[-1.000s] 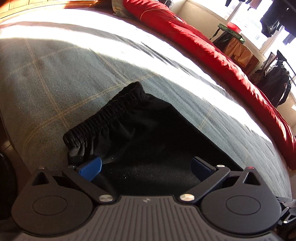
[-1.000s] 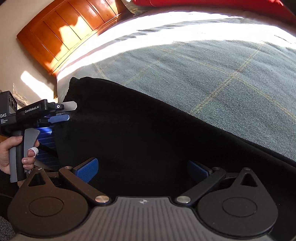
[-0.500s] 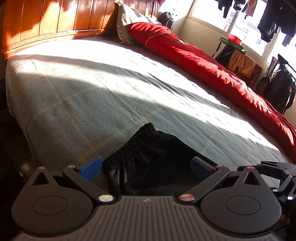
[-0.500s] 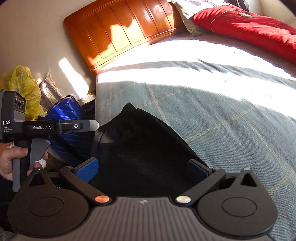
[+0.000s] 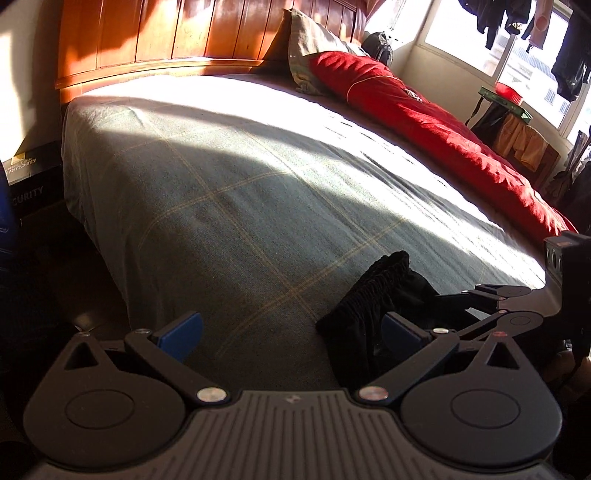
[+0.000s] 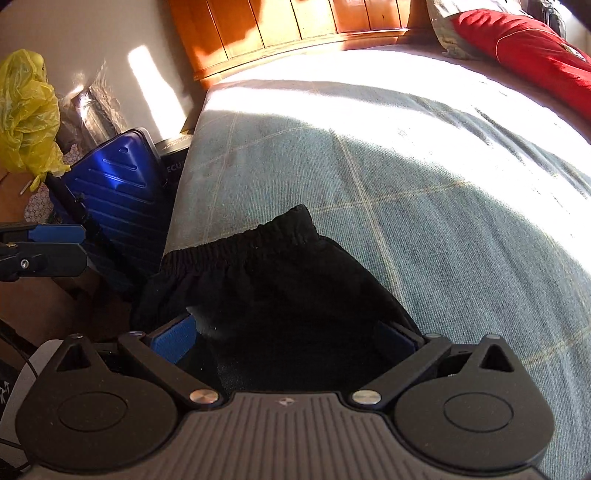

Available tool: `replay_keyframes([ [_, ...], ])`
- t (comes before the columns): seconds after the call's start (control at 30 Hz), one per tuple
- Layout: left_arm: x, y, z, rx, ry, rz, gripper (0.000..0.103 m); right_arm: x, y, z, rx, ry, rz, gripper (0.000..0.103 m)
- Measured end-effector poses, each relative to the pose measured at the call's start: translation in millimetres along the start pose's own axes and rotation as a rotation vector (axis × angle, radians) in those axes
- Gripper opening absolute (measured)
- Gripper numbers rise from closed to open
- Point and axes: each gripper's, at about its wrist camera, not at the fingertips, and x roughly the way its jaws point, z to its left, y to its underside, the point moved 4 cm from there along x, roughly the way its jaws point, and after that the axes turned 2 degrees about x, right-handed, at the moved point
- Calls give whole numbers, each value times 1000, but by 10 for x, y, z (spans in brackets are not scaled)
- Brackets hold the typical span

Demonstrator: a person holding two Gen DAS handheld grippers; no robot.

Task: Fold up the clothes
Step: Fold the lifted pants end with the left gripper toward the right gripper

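The black shorts lie at the near edge of the bed, waistband toward the headboard, with one corner hanging past the bed's side edge. This placement keeps the garment within reach of both tools and puts most of it on a flat surface for folding.

The left gripper has its fingers spread apart and holds nothing. It hovers over bare bed cover just beside the shorts, on the side edge's side. Only its right finger overlaps the cloth in view; contact cannot be confirmed.

The right gripper also has its fingers spread apart, directly over the shorts and nearer the bed's foot than the waistband. The fabric fills the gap between the fingers, but nothing is clamped. Whether the tips touch the cloth cannot be told.

Judgement: both tools stand released above the garment, likely positioned to choose the next grip points. The overhanging corner may slip off the bed if pulled unevenly.
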Motion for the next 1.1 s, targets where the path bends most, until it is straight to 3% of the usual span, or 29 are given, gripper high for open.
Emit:
replay_keyframes([
  [0.17, -19, 9, 54, -16, -8, -2, 102, 34, -112, 18, 13, -4, -8, 103],
  [0.37, -135, 12, -207, 10, 19, -28, 102, -415, 56, 87, -19, -5, -32, 103],
  [0.6, -83, 130, -912, 105, 137, 5, 102, -1158, 682, -24, -11, 66, -13, 103],
  [0.8, 300, 416, -1624, 209, 297, 139, 102, -1609, 1339, -173, 83, 159, 4, 103],
  [0.93, 651, 665, -1792, 232, 323, 263, 102, -1789, 1620, -214, 159, 183, -8, 103],
  [1.1, 607, 764, -1690, 256, 375, 233, 102, -1907, 1803, -239, 218, 176, -35, 103],
])
